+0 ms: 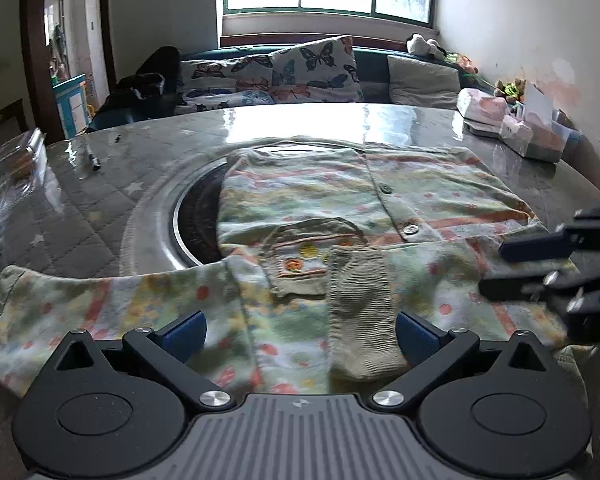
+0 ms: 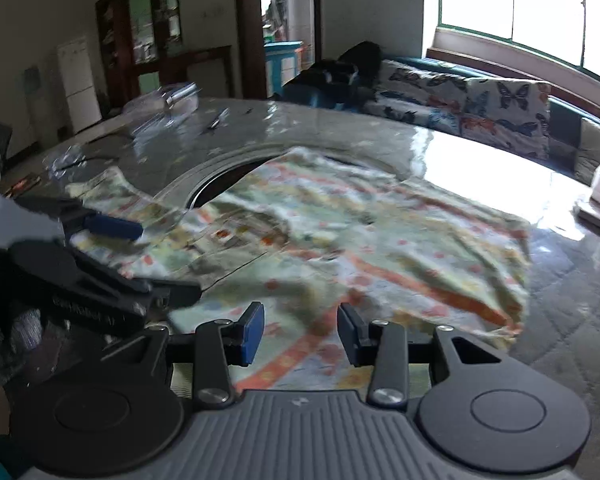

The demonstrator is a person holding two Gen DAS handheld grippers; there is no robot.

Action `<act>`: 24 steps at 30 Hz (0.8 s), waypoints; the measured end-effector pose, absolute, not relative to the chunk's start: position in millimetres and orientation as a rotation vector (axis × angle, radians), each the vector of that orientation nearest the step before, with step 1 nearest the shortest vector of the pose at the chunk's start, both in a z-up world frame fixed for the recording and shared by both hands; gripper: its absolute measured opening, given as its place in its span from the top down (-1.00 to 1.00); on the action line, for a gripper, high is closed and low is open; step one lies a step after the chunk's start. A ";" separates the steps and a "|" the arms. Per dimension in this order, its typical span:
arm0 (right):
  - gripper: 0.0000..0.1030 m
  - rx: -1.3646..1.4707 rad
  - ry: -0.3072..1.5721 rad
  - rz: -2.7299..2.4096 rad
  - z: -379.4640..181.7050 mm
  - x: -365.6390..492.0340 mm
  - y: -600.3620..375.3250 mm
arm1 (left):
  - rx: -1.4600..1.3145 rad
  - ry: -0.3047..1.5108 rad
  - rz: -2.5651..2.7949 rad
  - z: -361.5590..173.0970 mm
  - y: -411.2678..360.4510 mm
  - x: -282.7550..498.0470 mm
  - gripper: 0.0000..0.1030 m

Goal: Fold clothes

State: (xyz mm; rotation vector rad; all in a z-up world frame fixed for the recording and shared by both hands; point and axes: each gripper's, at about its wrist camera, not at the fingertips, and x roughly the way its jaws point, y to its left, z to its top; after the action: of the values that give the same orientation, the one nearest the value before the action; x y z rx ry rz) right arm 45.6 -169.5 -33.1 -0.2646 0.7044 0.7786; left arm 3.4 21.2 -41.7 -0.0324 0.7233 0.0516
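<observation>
Beside cardigan (image 1: 340,208): pen (image 1: 93,162), tissue packs (image 1: 484,110).

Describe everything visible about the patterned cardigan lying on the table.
The pale green knit cardigan with orange stripes and dots lies spread front-up on the grey quilted table cover, partly over the round dark inset. Buttons run down its closed front, and a brown-edged chest pocket carries orange patches. One sleeve is folded across the body, its ribbed beige cuff toward the camera; the other stretches out to the left. The fabric looks soft and lightly wrinkled. No gripper pads clamp it.
</observation>
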 end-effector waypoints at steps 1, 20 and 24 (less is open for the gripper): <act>0.18 -0.285 0.712 0.787 -36.7 42.9 -165.2 | -0.038 0.720 0.057 -40.4 24.3 0.7 -0.99; 0.12 -0.333 0.685 0.842 -40.2 49.3 -127.6 | -0.219 0.654 0.458 -28.6 151.8 -58.7 -0.95; 0.12 -0.335 0.672 0.857 -34.0 42.2 -129.8 | -0.257 0.633 0.546 -27.7 179.2 -66.7 -0.81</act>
State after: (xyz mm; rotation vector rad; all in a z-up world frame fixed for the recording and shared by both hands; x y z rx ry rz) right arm 42.2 -129.8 -34.0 -0.3354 0.6720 0.8566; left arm -66.7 179.2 -27.7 -0.2566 0.6332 0.5464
